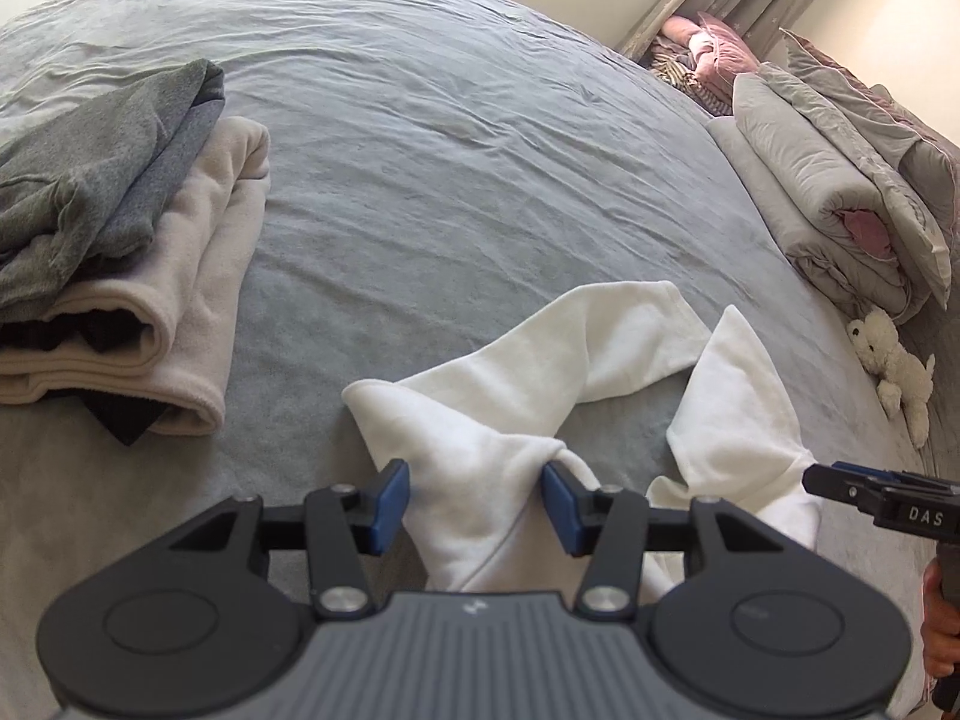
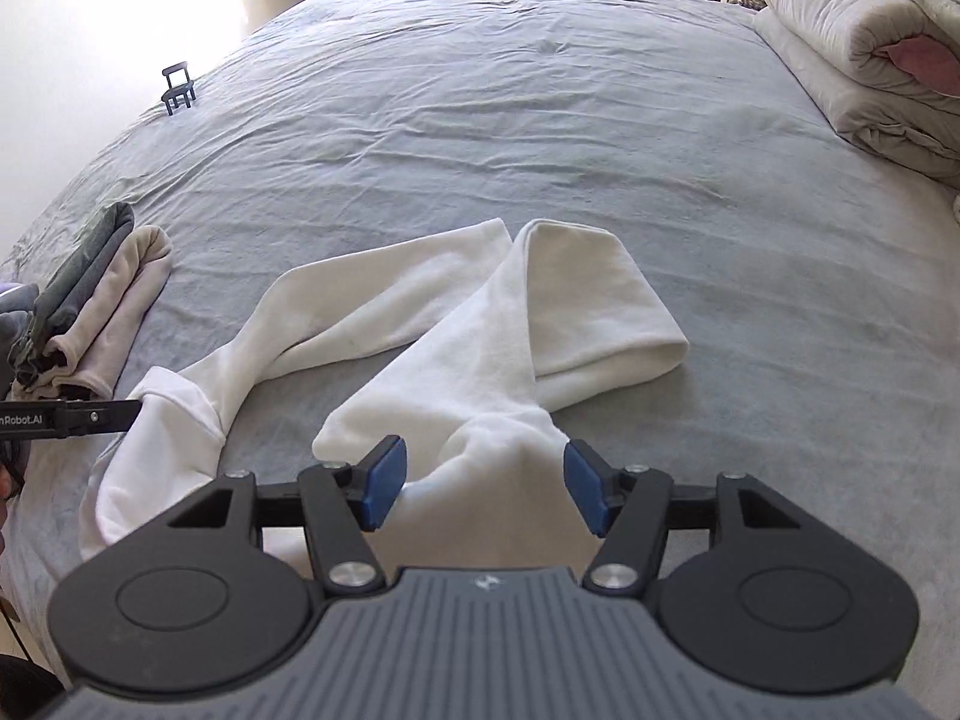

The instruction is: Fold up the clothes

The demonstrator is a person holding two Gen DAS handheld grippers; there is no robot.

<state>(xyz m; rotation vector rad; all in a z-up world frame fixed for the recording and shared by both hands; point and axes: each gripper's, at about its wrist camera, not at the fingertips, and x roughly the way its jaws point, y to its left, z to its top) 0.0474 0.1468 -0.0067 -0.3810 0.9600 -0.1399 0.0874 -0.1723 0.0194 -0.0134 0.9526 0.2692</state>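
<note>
Fleece, white and soft, lay near the bed's closest edge: a pair of white trousers with both legs stretched away from that edge over the grey sheet, one leg doubled back on itself at its far end, the other running off at a slant toward the left side. The left gripper stood with its blue pads apart on either side of a bunched ridge of the cloth at the waist end; the fabric filled the gap between them, though I could not tell whether the pads truly pressed it. The right gripper straddled the other bunch of the same waist, its jaws opening, cloth between the pads and a gap showing at each side. A hand showed at the handle of the right one. Toward the left edge of the bed sat a folded stack, grey garments on top of a cream one. Along the right edge a rolled grey quilt took up the margin, with a small white plush toy just in front of it. A little black stand stood at the far left edge. Between these things the whole middle and far stretch of the sheet lay bare and wrinkled.
</note>
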